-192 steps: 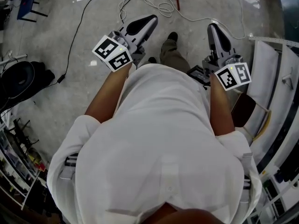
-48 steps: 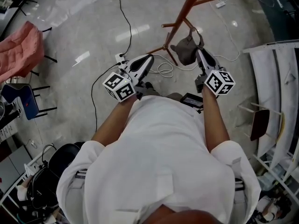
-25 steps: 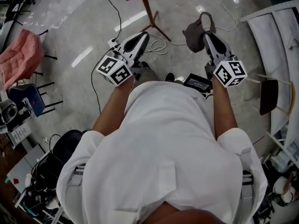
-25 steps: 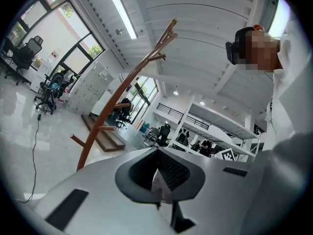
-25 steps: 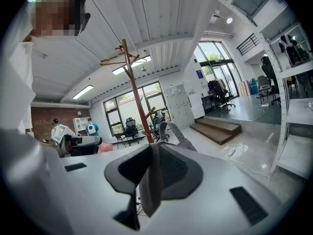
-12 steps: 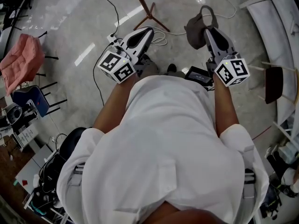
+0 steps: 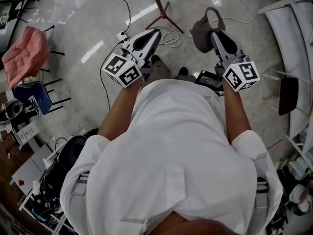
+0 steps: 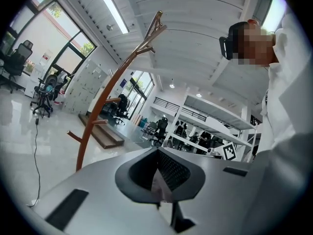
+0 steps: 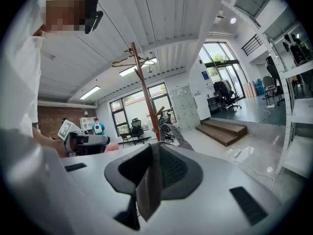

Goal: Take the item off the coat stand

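A grey fabric item (image 7: 200,31) with a loop strap hangs from my right gripper (image 7: 215,35), clear of the coat stand. In the right gripper view the jaws pinch a strip of that grey item (image 9: 148,192), and its strap loop (image 9: 172,131) sticks out past the tips of the right gripper (image 9: 154,151). The reddish wooden coat stand (image 7: 155,5) rises from the floor ahead, between both grippers; it shows bare in both gripper views (image 8: 105,106) (image 9: 143,94). My left gripper (image 7: 150,34) is held level, jaws together with nothing in them (image 8: 157,153).
A pink cloth (image 7: 27,53) lies over a chair at the left, next to a blue chair (image 7: 32,97). A power strip (image 7: 122,35) and cables trail over the floor near the stand. White shelving (image 7: 293,23) stands at the right, and a black bag (image 7: 73,151) sits low left.
The right gripper has come away from the coat stand with the grey item in it. Over the last second both grippers have barely moved; the stand's base sits farther up in view.
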The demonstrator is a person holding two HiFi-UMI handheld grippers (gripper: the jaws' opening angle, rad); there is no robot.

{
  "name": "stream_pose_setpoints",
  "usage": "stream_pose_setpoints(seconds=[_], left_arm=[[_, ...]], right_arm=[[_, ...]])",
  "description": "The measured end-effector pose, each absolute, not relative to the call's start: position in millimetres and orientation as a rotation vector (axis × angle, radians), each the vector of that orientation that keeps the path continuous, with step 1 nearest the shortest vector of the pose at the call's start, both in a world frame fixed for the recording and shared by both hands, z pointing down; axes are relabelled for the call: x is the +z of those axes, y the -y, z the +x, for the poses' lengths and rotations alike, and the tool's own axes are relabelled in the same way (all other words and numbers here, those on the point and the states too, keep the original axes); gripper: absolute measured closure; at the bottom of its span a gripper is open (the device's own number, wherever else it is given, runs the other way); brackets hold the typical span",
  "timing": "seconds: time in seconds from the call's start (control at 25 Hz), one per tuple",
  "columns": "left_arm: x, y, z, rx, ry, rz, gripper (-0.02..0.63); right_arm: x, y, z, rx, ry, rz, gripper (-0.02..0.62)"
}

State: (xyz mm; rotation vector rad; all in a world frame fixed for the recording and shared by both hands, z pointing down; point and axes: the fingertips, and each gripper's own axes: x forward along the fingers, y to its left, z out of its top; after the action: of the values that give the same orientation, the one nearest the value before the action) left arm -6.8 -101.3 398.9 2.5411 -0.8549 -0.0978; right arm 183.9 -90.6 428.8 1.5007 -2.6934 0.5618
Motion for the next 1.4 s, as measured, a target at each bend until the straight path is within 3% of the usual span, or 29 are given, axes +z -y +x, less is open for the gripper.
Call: stream_pose_setpoints(seconds=[0.6, 1.4], left_arm=[[402, 89, -35, -0.118, 0.908, 2.504, 0.592], [404, 75, -41, -0.141, 0.973, 2.459, 0.592]], right_arm=[[426, 96, 144, 0.524, 2.748, 1.371, 0.532], [430, 96, 142, 0.577, 2.759, 1.311, 0.532]])
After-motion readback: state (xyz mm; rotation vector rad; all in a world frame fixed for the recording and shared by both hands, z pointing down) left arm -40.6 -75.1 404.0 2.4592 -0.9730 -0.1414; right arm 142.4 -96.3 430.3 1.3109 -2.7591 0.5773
